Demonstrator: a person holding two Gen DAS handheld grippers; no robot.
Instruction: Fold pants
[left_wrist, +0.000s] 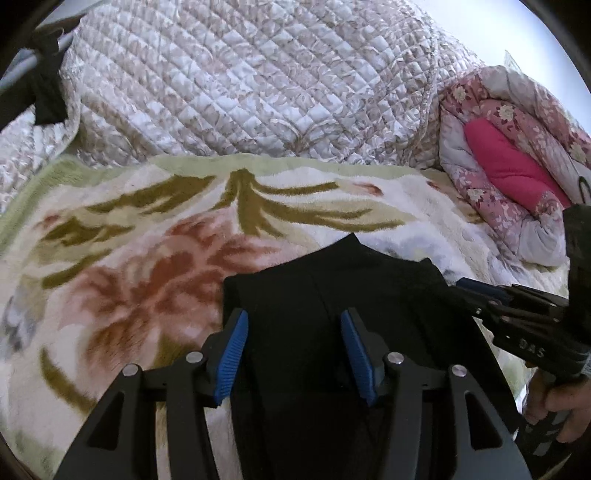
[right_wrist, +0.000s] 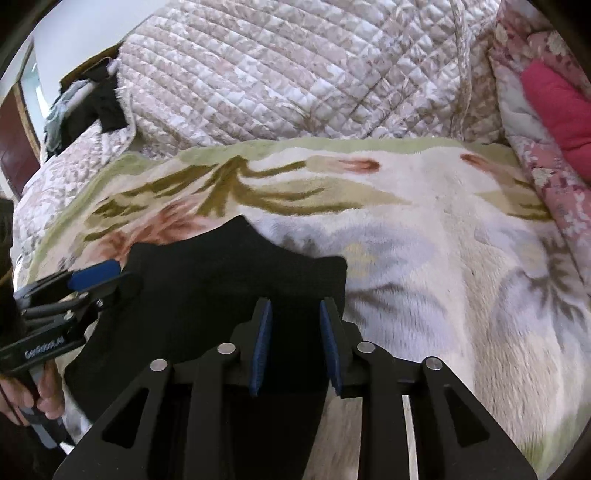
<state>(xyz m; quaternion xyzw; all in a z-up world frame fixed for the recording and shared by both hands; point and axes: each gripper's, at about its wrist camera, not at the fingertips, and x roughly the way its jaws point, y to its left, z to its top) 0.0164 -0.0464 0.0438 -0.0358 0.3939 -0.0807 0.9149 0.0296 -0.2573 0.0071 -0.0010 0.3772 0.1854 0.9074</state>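
Floral blanket (left_wrist: 147, 229) under black pants (left_wrist: 332, 280) (both grippers open)

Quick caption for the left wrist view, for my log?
Left gripper open over black pants on a floral blanket, right gripper alongside.

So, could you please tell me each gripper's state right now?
Left gripper: open, over the black pants.
Right gripper: open, over the pants.

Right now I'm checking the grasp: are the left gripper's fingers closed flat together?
No: the left gripper has its blue pads well apart, with the black pants lying between them.
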